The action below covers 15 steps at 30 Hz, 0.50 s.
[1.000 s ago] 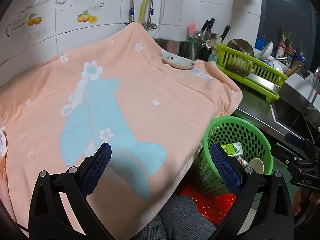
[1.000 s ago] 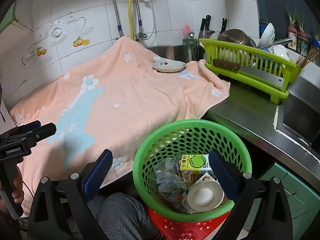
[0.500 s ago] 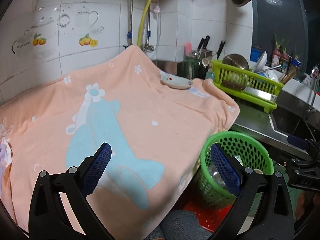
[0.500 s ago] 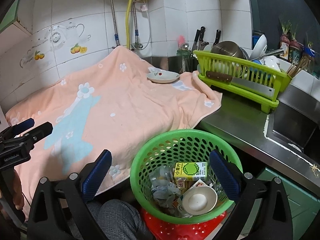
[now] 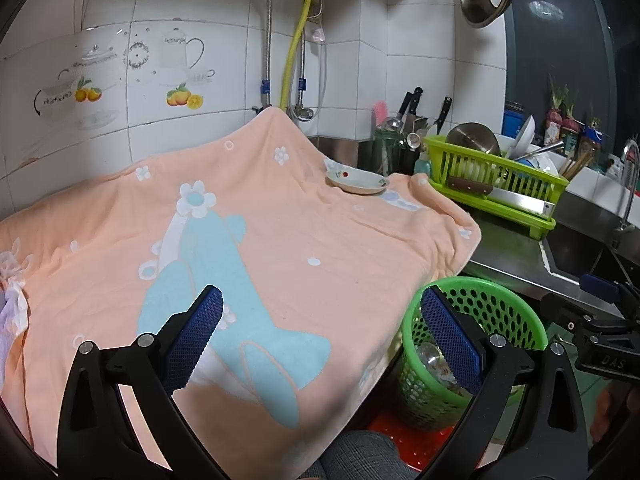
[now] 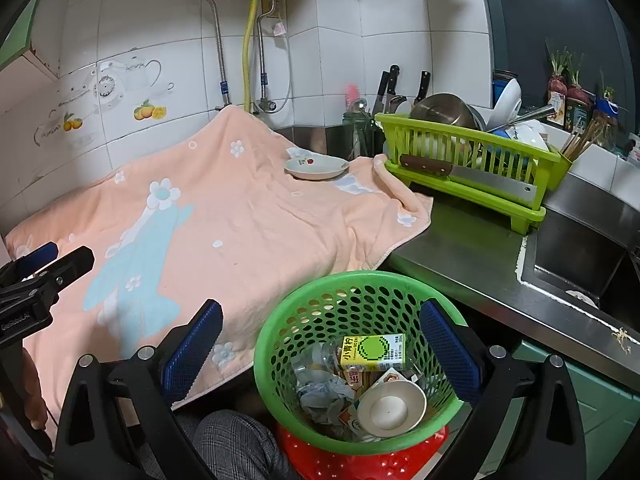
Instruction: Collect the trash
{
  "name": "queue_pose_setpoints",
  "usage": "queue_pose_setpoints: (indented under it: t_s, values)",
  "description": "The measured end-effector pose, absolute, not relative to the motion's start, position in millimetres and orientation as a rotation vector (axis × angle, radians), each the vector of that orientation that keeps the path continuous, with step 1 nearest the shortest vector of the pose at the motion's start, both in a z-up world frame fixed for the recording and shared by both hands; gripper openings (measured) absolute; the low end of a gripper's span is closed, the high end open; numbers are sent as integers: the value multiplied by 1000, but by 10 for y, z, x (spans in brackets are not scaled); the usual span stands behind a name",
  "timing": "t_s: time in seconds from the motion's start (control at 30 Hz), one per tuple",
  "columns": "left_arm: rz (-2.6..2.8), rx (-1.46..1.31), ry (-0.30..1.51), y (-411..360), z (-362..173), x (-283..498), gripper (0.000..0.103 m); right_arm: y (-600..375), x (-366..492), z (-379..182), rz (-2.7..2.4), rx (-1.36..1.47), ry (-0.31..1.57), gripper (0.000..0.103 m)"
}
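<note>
A green perforated basket (image 6: 360, 284) stands on a red stool (image 6: 360, 460) beside the counter. It holds a yellow-green drink carton (image 6: 372, 352), a paper cup (image 6: 392, 406), crumpled plastic (image 6: 320, 394) and a clear bottle. The basket also shows in the left wrist view (image 5: 496, 304). My right gripper (image 6: 320, 354) is open and empty, above the basket's near left side. My left gripper (image 5: 320, 338) is open and empty over the peach towel (image 5: 300, 240). A small white dish (image 5: 356, 180) sits on the towel's far end.
A green dish rack (image 6: 472, 160) with a cleaver, pots and bowls stands on the steel counter (image 6: 460, 240). A sink (image 6: 580, 264) lies to the right. Knives and utensils stand at the tiled back wall. The person's knee (image 6: 232, 440) is below.
Both grippers have drawn back and tilted upward, so more wall shows and the basket sits lower and farther in both views. Both stayed open.
</note>
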<state>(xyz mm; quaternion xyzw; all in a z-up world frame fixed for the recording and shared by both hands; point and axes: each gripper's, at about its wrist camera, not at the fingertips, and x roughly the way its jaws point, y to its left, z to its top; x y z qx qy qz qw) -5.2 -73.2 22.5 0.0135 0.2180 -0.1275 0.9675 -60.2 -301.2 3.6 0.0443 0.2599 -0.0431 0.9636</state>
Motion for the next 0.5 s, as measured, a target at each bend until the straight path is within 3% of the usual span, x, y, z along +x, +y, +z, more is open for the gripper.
queue_pose_setpoints:
  t_s: [0.5]
  values:
    - [-236,40,371,-740,333,-158,98,-2991,-642,66,-93,97,504,96]
